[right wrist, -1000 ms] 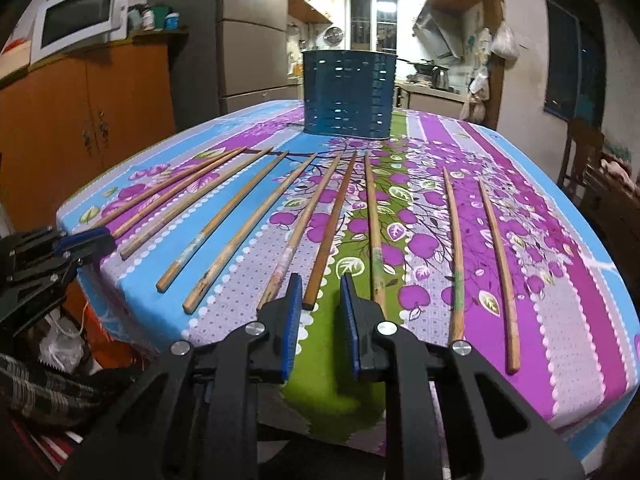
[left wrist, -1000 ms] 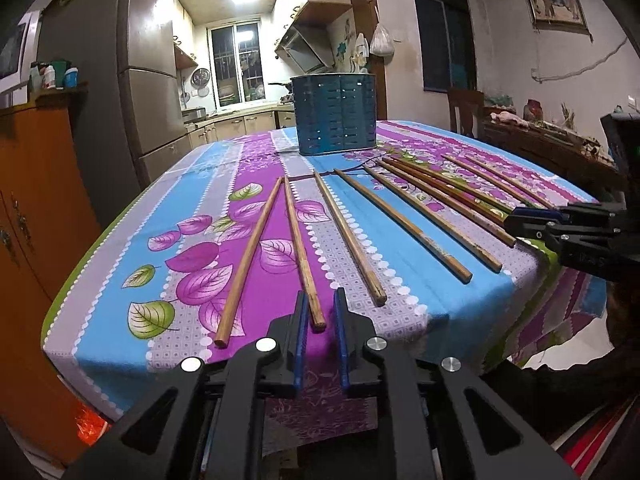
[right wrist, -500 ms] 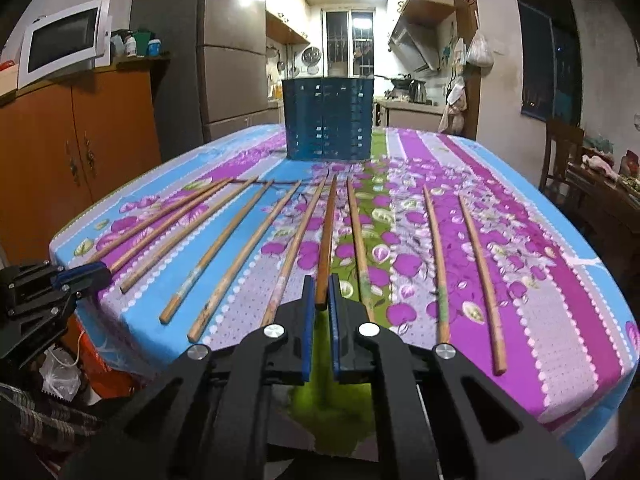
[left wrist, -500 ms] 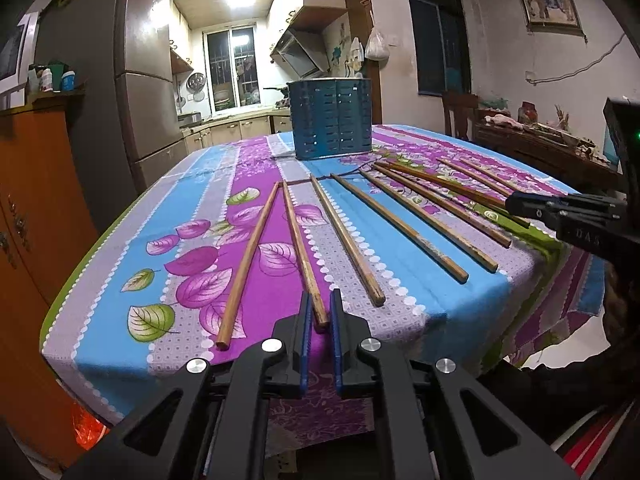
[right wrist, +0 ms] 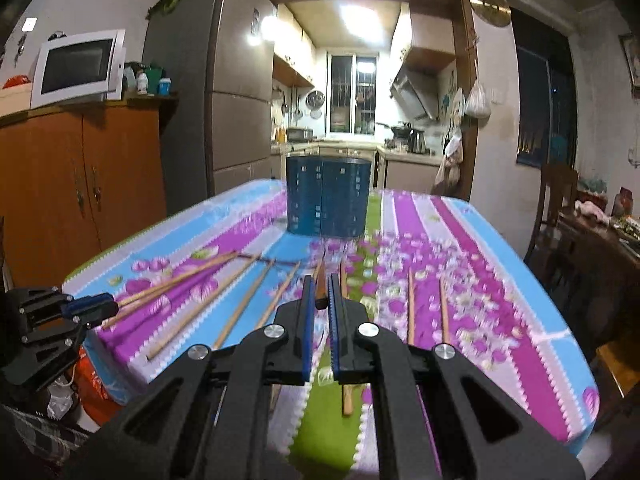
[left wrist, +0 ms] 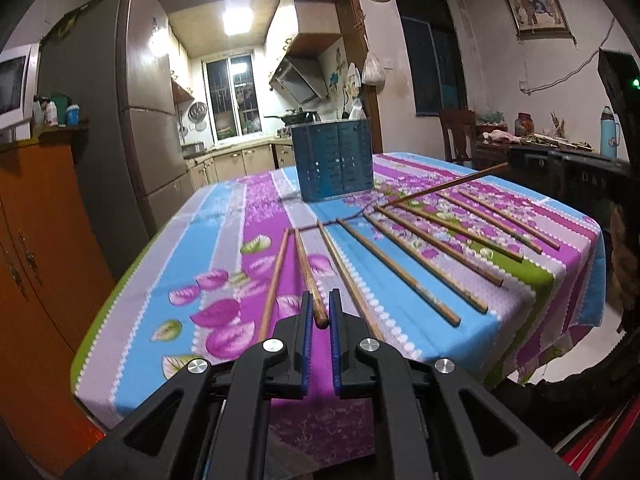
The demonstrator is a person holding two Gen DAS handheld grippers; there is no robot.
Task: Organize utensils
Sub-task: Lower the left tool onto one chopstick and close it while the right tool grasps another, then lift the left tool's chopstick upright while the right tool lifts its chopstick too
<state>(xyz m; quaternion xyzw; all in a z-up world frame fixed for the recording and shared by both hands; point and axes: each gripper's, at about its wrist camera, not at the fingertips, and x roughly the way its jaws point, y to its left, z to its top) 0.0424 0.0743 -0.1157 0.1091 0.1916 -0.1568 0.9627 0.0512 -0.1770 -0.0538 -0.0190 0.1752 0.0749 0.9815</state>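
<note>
Kitchen-dining room, dim at the edges; fridge and orange cabinet on one side, both cut off by the fisheye rim. Worktop carries a floral striped cloth; its near edge is hidden behind both gripper bodies.

Blue perforated utensil holder stands upright at the far middle of the worktop; its inside is not visible from either view.

Loose chopsticks lie fanned on the cloth between holder and near edge. Right wrist view is motion-blurred, so the exact count is hard to make out.

Left gripper: fingers nearly closed, clamped on the butt end of one chopstick, which points toward the holder. Cannot tell whether its tip is off the cloth.

Right gripper: fingers nearly closed on the butt end of a second chopstick, mostly hidden between the pads. From the left wrist view that stick is tilted, near end raised, tip low near the holder; the gripper there is a dark shape at the frame edge.
</note>
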